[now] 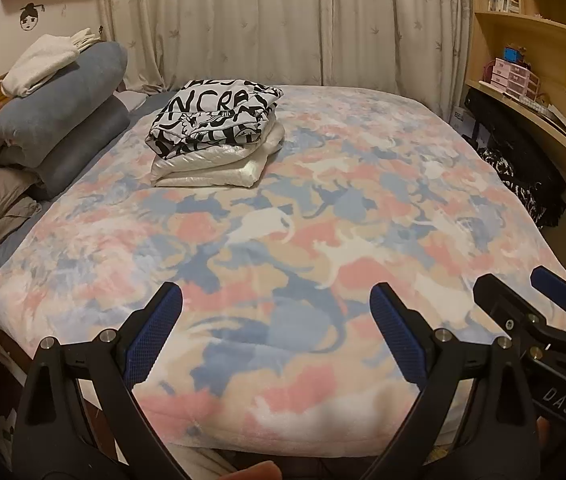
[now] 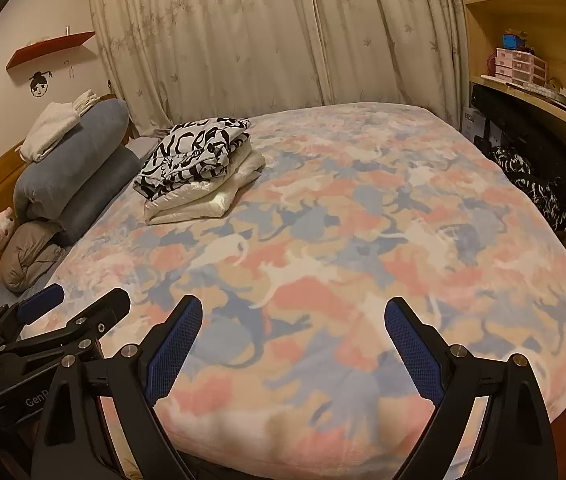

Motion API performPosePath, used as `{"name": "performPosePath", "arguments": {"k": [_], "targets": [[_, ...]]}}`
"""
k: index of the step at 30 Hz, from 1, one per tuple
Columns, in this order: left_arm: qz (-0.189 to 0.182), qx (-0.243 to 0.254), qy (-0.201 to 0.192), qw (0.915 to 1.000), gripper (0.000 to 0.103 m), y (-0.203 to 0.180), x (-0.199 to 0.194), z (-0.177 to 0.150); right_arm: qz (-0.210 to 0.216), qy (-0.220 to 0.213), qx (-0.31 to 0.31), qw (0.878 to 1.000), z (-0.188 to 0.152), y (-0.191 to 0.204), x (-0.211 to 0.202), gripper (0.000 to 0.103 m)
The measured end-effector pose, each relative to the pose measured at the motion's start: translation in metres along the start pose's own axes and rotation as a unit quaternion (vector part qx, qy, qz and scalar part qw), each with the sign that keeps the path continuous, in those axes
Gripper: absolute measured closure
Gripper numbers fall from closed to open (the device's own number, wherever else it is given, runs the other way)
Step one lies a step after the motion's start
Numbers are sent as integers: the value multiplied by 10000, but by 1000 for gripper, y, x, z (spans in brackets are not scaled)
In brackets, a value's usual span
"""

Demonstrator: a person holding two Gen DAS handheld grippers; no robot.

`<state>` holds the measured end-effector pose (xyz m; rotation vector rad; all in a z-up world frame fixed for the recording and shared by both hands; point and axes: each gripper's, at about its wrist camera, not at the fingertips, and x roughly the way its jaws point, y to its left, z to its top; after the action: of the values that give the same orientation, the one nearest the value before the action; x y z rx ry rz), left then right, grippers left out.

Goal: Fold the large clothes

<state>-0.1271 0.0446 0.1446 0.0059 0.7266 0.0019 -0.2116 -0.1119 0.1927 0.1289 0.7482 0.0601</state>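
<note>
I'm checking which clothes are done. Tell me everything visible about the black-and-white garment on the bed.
The black-and-white garment is soft fabric printed with large black lettering on white. It is folded into a thick, slightly rumpled bundle and lies on top of a folded white garment, toward the bed's far left. Neither gripper touches it.

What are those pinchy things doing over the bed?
A person holds two grabbers above the cat-print blanket. The left claw and the right claw are both open and hold nothing. Two folded clothes sit stacked on the bed: a black-and-white printed top on a white padded garment.
</note>
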Motion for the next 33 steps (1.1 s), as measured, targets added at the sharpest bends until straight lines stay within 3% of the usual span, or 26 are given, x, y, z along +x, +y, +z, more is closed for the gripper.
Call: {"name": "performPosePath", "arguments": {"k": [33], "targets": [[78, -112, 85, 9999, 9, 6, -4, -12, -22, 11, 6, 10000, -2, 8, 0, 9]]}}
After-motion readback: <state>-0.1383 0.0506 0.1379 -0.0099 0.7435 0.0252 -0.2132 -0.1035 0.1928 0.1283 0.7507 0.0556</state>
